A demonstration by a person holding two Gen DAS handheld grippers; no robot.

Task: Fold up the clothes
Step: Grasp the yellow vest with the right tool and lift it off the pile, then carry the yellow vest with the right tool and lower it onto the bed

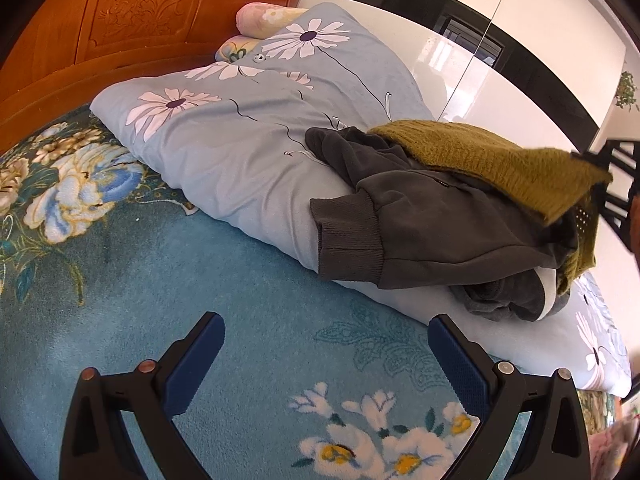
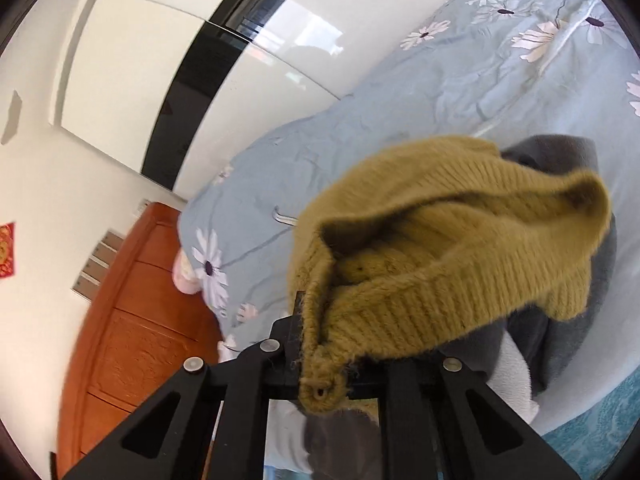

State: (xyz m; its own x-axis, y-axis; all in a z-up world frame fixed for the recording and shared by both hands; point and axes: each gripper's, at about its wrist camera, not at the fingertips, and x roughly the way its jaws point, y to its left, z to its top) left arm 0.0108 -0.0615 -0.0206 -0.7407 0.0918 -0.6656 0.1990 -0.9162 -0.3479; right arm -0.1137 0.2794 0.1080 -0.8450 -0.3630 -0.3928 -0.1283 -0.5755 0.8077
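An olive-green knitted sweater point(image 1: 492, 160) lies on top of a dark grey sweatshirt point(image 1: 432, 220), both on a folded grey-blue floral quilt point(image 1: 240, 136). My right gripper point(image 2: 320, 344) is shut on the sweater's edge point(image 2: 440, 248) and lifts it off the grey sweatshirt point(image 2: 560, 340). The right gripper also shows at the far right of the left wrist view point(image 1: 600, 184). My left gripper point(image 1: 326, 344) is open and empty, low over the blue floral bedspread point(image 1: 240, 320), short of the clothes.
A carved wooden headboard point(image 1: 120, 20) stands behind the quilt, with pink floral pillows point(image 1: 264, 20) against it. A glossy white wardrobe with a black band point(image 1: 500, 60) runs along the bed's far side.
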